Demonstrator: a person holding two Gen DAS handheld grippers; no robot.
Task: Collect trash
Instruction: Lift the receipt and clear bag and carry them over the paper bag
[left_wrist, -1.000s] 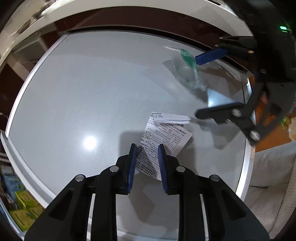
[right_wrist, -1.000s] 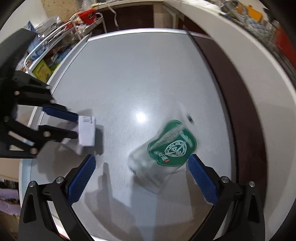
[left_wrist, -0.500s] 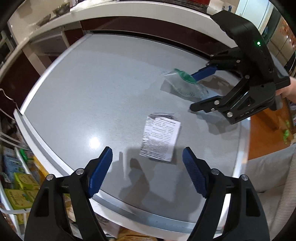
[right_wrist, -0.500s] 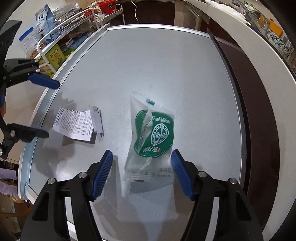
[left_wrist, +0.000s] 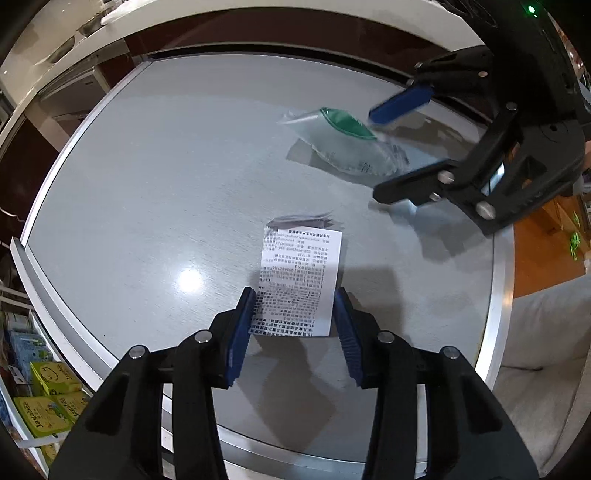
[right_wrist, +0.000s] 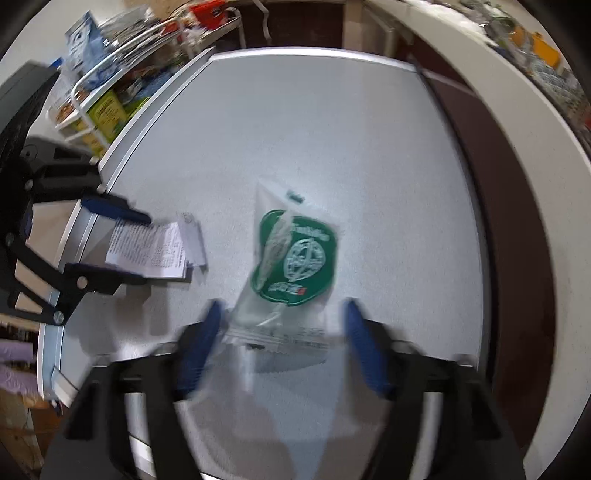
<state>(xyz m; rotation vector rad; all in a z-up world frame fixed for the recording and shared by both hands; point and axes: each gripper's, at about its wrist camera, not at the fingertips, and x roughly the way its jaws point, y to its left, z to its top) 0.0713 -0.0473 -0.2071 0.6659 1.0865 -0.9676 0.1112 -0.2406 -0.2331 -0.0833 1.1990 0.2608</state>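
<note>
Receipt flat with dense print, wrapper clear, green-labelled

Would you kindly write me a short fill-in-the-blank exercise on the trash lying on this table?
1. The white printed paper receipt lies between the fingers of the ____ gripper.
2. The clear plastic wrapper bears a label coloured ____.
3. Both pieces of trash rest on a grey ____ with a metal edge.

Missing words: left; green; table
</note>
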